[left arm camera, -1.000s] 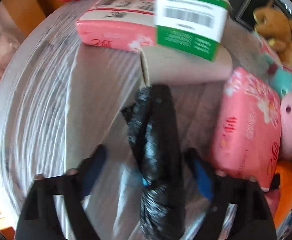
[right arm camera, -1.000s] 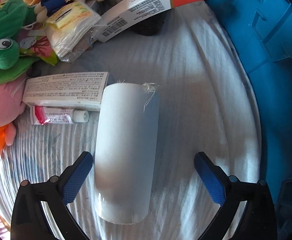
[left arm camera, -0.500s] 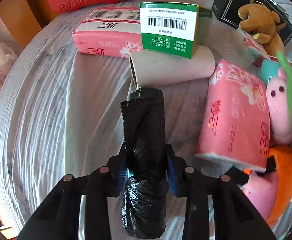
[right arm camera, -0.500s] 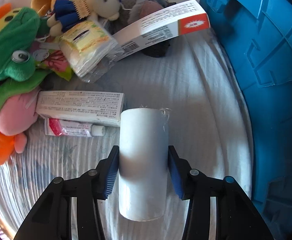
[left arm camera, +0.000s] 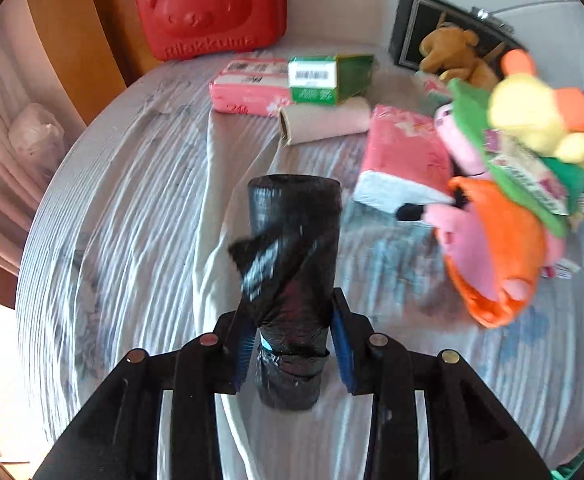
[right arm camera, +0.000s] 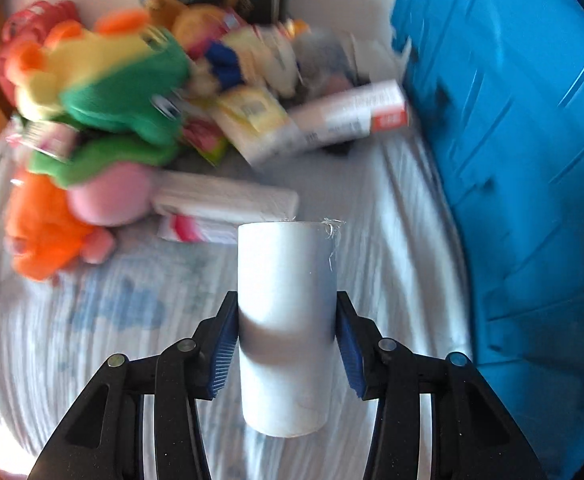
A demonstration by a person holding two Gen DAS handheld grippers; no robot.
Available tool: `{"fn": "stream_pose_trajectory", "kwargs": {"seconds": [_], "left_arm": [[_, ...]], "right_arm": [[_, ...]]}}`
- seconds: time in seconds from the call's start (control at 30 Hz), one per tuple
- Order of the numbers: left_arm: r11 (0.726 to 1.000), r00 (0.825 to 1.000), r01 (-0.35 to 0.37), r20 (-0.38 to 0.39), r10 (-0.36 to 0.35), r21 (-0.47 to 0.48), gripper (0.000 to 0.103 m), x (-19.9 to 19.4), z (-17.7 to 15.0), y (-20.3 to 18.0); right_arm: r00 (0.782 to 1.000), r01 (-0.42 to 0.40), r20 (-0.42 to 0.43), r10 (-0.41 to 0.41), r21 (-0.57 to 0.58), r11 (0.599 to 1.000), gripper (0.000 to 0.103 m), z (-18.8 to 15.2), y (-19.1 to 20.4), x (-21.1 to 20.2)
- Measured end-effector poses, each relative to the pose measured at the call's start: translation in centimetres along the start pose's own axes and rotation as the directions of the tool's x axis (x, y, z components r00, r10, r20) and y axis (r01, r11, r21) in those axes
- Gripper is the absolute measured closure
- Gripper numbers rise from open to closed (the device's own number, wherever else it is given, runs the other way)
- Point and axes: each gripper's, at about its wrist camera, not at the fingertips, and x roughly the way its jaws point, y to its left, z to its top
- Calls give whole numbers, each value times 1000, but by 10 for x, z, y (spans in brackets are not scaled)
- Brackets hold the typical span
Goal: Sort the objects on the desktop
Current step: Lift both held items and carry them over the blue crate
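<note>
My left gripper (left arm camera: 292,340) is shut on a black roll of bin bags (left arm camera: 292,256) and holds it lifted above the striped sheet (left arm camera: 131,240). My right gripper (right arm camera: 285,344) is shut on a white roll (right arm camera: 287,300) and holds it above the sheet, left of a blue bin (right arm camera: 512,160). Other items on the sheet in the left wrist view: pink tissue packs (left arm camera: 404,156), a cardboard tube (left arm camera: 324,124), a green box (left arm camera: 328,78). A pile of plush toys (left arm camera: 504,200) lies at the right; it also shows in the right wrist view (right arm camera: 103,92).
A red bear-faced case (left arm camera: 207,4) stands at the back left. A black framed box (left arm camera: 416,28) and a brown teddy (left arm camera: 452,52) are at the back right. White boxes (right arm camera: 227,200) and a tube box (right arm camera: 348,116) lie ahead of the right gripper.
Both grippers closed on their rolls, black at the left and white at the right, then lifted them off the sheet and pulled back; the objects behind now look farther away.
</note>
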Motion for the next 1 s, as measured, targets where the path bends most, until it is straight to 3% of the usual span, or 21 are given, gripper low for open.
{"fn": "stream_pose_trajectory", "kwargs": {"seconds": [0.03,0.07,0.13,0.23,0.37,0.53,0.73,0.87,1.0], "left_arm": [[1000,1000,11,22,-11,13,69,-14,-5,-2],[999,999,21,46,-23,31,69,-24,-4,-5],[997,994,45,96,-51,64,69,-52,-6,-22],[989,979,103,166,-120,106,69,-87,-1,-51],[970,944,174,250,-214,172,69,-135,4,-109],[923,876,260,333,-348,282,69,-197,15,-198],[854,769,320,415,-486,410,69,-279,23,-314],[801,711,354,417,-566,483,69,-319,18,-394],[750,679,361,395,-619,555,69,-348,0,-474]], "right_arm": [[999,-4,37,4,-9,1000,58,-19,36,-26],[997,-10,73,11,-16,1000,58,-16,36,-42],[990,-19,136,22,-23,1000,58,-40,82,-79],[970,-20,242,26,-29,999,58,-47,84,-119],[920,-3,391,10,-19,1000,58,-47,73,-171],[841,44,539,-53,30,999,58,-52,26,-248],[761,99,627,-166,141,985,58,-69,-58,-303],[742,140,625,-241,207,968,58,-82,-115,-321],[750,162,594,-290,261,952,58,-94,-176,-319]]}}
